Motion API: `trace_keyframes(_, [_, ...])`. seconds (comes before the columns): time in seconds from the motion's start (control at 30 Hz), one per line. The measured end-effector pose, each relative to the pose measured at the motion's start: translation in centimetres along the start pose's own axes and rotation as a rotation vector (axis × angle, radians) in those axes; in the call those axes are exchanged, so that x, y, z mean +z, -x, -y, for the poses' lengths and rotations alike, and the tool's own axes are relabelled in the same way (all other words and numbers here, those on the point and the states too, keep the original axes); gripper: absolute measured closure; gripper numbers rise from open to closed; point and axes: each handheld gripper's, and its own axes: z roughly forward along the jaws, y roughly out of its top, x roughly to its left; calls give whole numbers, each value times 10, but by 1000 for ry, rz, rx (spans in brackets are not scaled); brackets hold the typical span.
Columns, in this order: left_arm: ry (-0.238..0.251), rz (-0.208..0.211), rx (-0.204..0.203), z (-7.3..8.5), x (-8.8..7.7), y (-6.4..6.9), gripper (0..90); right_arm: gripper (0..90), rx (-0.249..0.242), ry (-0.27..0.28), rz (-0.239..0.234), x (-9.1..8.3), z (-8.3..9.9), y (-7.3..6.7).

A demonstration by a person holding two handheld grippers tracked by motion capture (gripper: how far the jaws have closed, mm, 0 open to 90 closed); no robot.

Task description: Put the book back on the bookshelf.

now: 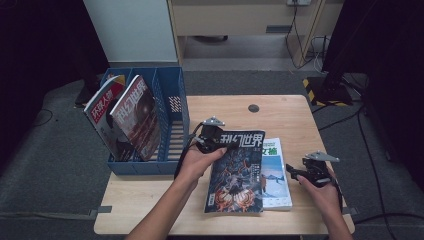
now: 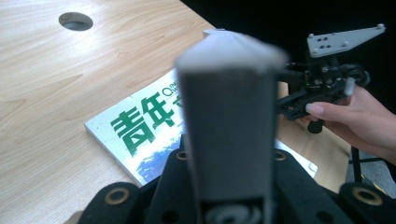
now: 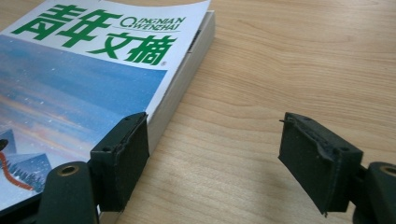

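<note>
A dark-covered magazine lies at the table's middle with its top left corner lifted, and my left gripper is shut on that corner. In the left gripper view the magazine's pale edge stands straight up between the jaws. Partly under the dark one, to its right, lies a white magazine with green characters. My right gripper is low over the wood by that magazine's right edge. It is open with nothing between its jaws, and one jaw sits close to the page edges.
A blue file rack stands at the table's back left with two magazines leaning in its left slots. A round cable hole is in the tabletop behind the magazines. Bare wood lies to the right of the right gripper.
</note>
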Motion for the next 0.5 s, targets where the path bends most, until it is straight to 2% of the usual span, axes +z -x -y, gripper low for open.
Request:
trace_keyframes(0.27, [44, -26, 22, -11, -28, 2, 821, 238, 36, -1, 45, -2, 2, 9])
trace_keyframes(0.37, [72, -47, 21, -17, -41, 0, 822, 237, 26, -15, 68, 0, 3, 10])
trace_keyframes(0.5, [109, -68, 9, -23, -58, -3, 822, 234, 16, -26, 76, 0, 4, 10])
